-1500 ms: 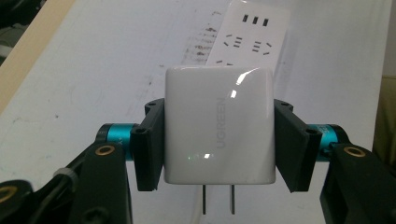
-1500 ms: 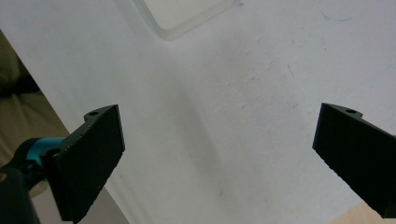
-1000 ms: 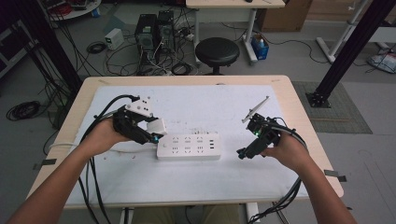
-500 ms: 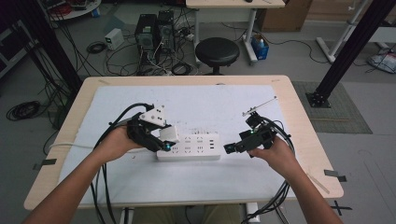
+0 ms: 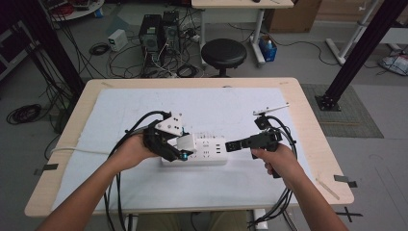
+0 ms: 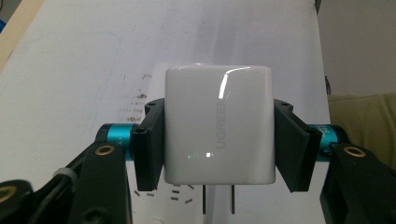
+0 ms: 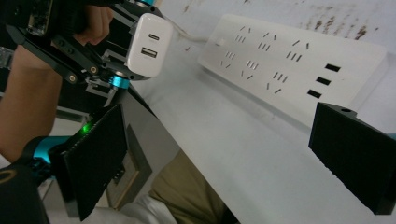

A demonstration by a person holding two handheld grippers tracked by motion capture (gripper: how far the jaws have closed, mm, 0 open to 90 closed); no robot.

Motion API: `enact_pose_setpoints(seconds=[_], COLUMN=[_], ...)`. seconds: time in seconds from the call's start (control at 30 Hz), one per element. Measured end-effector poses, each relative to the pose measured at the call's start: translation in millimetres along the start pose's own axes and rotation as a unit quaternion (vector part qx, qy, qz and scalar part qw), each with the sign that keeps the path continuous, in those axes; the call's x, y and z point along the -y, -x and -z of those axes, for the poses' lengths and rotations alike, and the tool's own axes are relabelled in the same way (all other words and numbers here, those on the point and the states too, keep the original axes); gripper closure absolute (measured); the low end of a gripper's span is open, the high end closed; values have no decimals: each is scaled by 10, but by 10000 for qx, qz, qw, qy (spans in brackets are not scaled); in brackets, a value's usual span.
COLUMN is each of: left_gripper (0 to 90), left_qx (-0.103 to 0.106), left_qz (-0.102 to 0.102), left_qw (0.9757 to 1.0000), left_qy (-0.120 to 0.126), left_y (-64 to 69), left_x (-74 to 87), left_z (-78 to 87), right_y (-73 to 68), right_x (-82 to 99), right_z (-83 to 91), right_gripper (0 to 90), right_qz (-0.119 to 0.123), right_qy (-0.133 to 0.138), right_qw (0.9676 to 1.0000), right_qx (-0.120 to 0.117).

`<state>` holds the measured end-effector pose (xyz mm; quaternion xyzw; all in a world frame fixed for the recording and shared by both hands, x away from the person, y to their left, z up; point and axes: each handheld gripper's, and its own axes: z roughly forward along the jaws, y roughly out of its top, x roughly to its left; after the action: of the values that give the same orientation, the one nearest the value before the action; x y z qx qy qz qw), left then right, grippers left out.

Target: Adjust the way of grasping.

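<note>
— What do we have in the left gripper (image 6: 218, 140)?

— We have a white charger (image 6: 218, 126), a glossy rounded cube with grey lettering down one face. Our jaws are clenched on its two sides, and its two metal prongs stick out below the pads. In the right gripper view we see its other face, with one small oval port above a larger rectangular one.

— And where do we hold it?

— Just over the left end of the white power strip (image 5: 204, 153), which lies flat near the middle of the table (image 5: 308, 125). The strip has rows of slots and three dark ports at one end.

— Our right gripper (image 5: 231, 145)?

— Its jaws stand apart with nothing between them, and it points at the strip's right end, just beside it.

— What do we work on?

— A white sheet (image 5: 216, 106) covers most of the pale wooden top; it carries faint dark smudges. Beyond the table we see a black stool (image 5: 223, 52), a computer tower (image 5: 150, 30) amid tangled cables, and a black post (image 5: 358, 50) at the right.

— Room to move?

— The strip sits well apart from every edge. The far half of the sheet is bare, and the near strip of it is bare too between our forearms.
</note>
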<state>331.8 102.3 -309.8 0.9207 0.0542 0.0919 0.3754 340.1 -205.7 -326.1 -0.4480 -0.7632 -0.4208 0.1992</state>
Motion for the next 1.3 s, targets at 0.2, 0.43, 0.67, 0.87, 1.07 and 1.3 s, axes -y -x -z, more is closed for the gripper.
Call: enact_pose_setpoints(seconds=[0.2, 0.43, 0.67, 0.87, 1.07, 1.3], left_gripper=[424, 424, 424, 424, 424, 424], left_qx=[45, 80, 89, 87, 82, 25], left_qz=[-56, -110, -174, -238, -322, -385], left_qw=[9999, 9997, 9996, 9994, 9991, 9990], left_qy=[147, 178, 217, 239, 264, 247], left_y=[21, 41, 50, 66, 78, 88], left_x=[-66, -118, -167, -197, -201, -206], left_z=[-68, -130, -202, -241, -245, -252], right_y=[-30, -46, -67, -69, -32, 4], right_x=[-28, -105, -159, -199, -208, -197], right_z=[-106, -218, -347, -473, -552, -600], right_gripper=[40, 59, 143, 159, 275, 418], right_qz=[-253, -562, -673, -770, -843, -1010], right_qy=[-7, -39, -115, -268, -205, -164], right_qw=[9993, 9970, 9952, 9940, 9920, 9871], right_qx=[-286, -537, -703, -724, -918, -1234])
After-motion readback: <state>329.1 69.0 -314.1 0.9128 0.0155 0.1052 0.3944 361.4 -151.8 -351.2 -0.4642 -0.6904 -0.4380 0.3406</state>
